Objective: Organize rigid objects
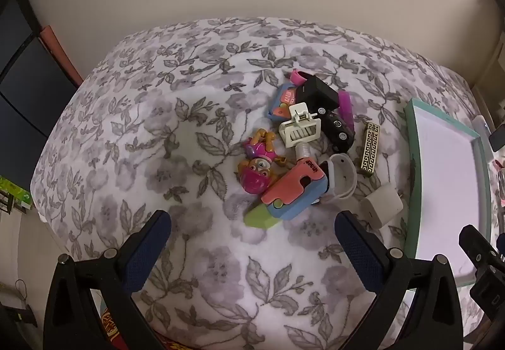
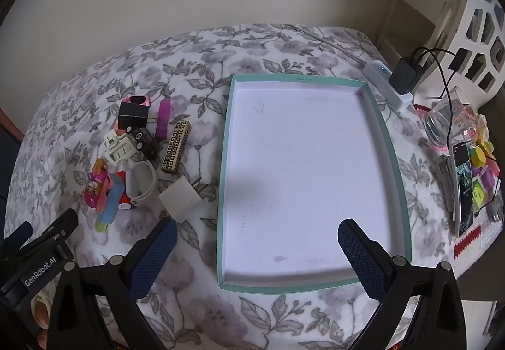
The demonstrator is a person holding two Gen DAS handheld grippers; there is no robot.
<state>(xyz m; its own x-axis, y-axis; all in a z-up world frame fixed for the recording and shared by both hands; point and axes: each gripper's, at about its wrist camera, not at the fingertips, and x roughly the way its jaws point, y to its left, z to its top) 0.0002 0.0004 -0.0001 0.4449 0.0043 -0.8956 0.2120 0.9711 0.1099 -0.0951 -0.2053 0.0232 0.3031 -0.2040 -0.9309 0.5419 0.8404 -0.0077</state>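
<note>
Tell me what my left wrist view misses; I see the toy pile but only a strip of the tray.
Observer: The tray has a teal rim and a white floor, and nothing lies in it.
Operator: Say where the right gripper is.
Observer: The right gripper hangs open over the tray's near end, holding nothing.
Operator: Report what lies beyond the tray's far side.
Observer: A phone leans there beside a glass and small coloured blocks.
Operator: Anything at the tray's far corner?
Observer: A white power strip with a black adapter plugged in.
</note>
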